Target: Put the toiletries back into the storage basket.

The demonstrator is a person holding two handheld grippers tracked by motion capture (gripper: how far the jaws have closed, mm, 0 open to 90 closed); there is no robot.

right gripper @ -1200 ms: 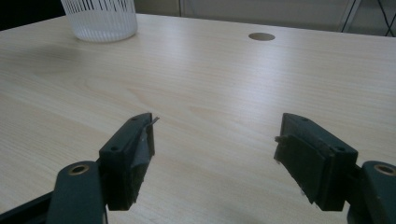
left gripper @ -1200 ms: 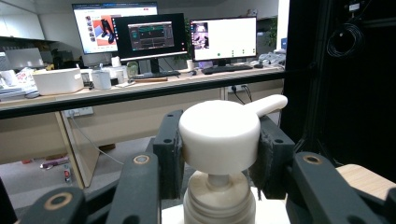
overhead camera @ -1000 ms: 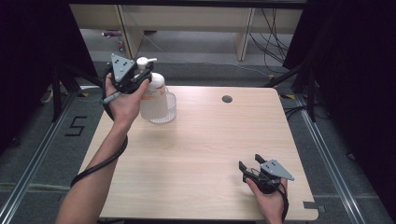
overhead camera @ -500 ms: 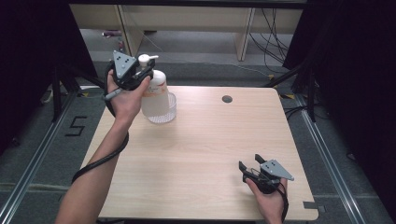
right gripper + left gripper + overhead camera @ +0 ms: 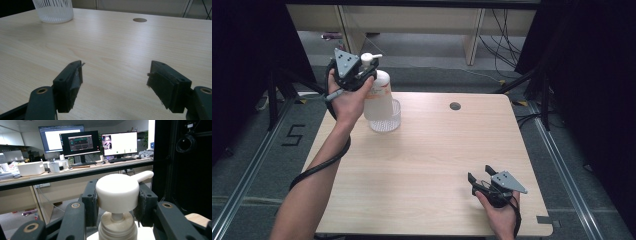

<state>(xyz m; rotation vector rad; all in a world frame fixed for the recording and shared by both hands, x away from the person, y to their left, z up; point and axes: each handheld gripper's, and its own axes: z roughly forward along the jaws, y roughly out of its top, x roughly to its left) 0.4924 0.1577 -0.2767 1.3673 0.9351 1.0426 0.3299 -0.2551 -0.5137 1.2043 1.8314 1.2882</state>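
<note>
A white pump bottle (image 5: pixel 377 92) with an orange label stands with its lower part inside a clear ribbed cup (image 5: pixel 387 122) at the table's far left. My left gripper (image 5: pixel 368 67) is shut on the bottle's pump head (image 5: pixel 117 191). In the left gripper view its two pads (image 5: pixel 91 200) press on either side of the head, and the spout points right. My right gripper (image 5: pixel 479 174) rests low over the table's near right corner. Its jaws (image 5: pixel 116 75) stand wide open with nothing between them.
The wooden table (image 5: pixel 437 165) has a round cable hole (image 5: pixel 455 106) near its far edge. The ribbed cup (image 5: pixel 53 10) stands far ahead of the right gripper, to its left. Behind the table are a shelf frame and cables on the floor.
My left hand has risen slightly with the pump head in its grip, and the bottle has come up with it. The right gripper has not moved.
</note>
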